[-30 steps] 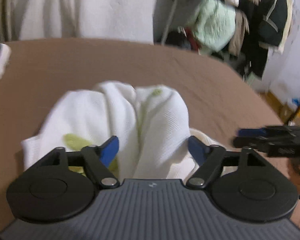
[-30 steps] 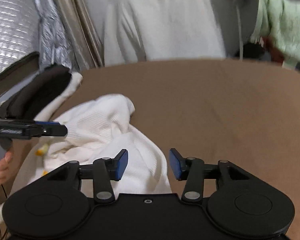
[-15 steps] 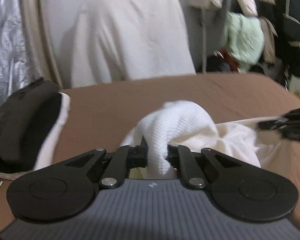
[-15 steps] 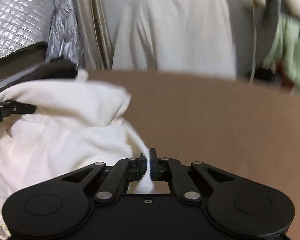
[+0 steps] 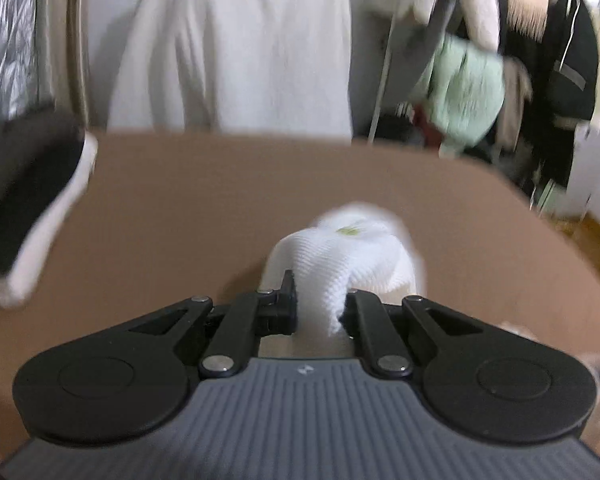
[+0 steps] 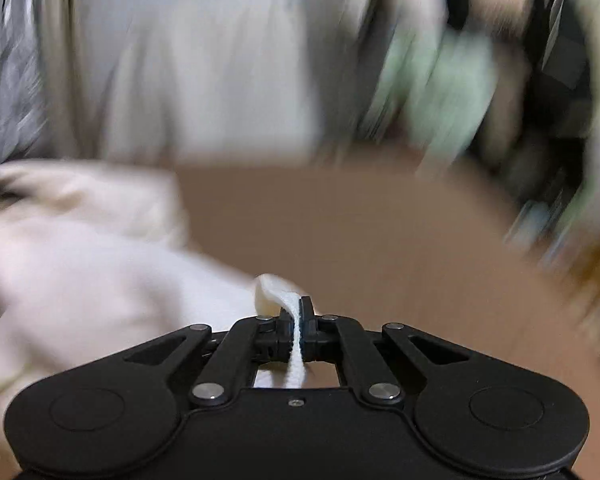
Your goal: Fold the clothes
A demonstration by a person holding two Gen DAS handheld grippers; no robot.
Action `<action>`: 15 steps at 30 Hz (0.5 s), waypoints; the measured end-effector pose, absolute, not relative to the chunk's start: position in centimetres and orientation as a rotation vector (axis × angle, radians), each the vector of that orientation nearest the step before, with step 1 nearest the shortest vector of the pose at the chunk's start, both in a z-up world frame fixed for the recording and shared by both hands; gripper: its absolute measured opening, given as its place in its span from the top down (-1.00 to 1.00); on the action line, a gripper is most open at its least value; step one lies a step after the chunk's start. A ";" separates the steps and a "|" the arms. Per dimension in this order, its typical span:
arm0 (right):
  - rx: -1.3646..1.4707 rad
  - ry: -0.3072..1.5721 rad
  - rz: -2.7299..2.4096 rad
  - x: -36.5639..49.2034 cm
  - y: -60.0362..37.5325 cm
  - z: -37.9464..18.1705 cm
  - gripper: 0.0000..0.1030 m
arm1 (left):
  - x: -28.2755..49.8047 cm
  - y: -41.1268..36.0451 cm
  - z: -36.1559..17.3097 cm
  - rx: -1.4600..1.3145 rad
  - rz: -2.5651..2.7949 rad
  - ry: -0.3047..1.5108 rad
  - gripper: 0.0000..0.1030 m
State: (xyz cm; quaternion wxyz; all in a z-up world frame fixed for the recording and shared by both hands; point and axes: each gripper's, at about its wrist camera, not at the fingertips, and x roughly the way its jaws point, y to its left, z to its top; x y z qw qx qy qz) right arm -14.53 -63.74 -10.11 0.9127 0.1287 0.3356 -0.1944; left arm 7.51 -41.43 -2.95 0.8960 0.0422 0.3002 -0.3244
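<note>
2 grippers, both clamped on the same white knit garment [image 5: 352, 256]. On the left gripper [image 5: 320, 312] the jaws are pinched around a thick bunched fold of the ribbed fabric, and the rest of that fold balloons up in a rounded lump just ahead of the fingers, with a small yellow-green mark on top. On the right gripper [image 6: 297, 332] the jaws are squeezed tight on a thin edge of the garment [image 6: 99, 280], so only a narrow white strip shows between the pads, running back toward the camera.

From the right wrist view the bulk of the cloth spreads out to the left of the gripper in a big pale heap, pretty blurry. It all sits over a brown surface [image 5: 219, 208], toward the near edge of it; can't tell how much of the cloth is lifted clear.

At the surface's left edge in the left wrist view is a stack of dark folded clothes [image 5: 23, 184] with a white layer under it. Past the far edge stands something draped in a white cover [image 5: 235, 48], silvery quilted material [image 5: 3, 32] in the left corner, and a rack of hanging clothes [image 5: 540, 60] on the right, including a mint green piece [image 5: 468, 88] and a black jacket.
</note>
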 end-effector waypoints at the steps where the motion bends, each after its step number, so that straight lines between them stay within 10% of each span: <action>1: 0.329 0.779 -0.324 -15.1 -63.3 -11.9 0.95 | 7.4 -41.2 -3.6 0.099 -0.654 0.628 0.82; 7: 0.480 0.824 0.025 -15.5 -62.9 -12.2 0.78 | 7.1 -37.9 -3.3 0.062 -0.488 0.580 0.82; 9: 0.460 0.748 0.038 -15.0 -64.3 -10.2 0.61 | 6.8 -36.2 -2.5 0.051 -0.372 0.526 0.82; 11: 0.436 0.677 0.047 -14.4 -65.6 -8.4 -0.02 | 6.4 -34.3 -2.4 0.027 -0.294 0.510 0.82; 15: 0.331 0.655 0.042 -10.3 -68.3 -7.8 -0.14 | 5.9 -32.2 -3.5 0.026 -0.302 0.556 0.82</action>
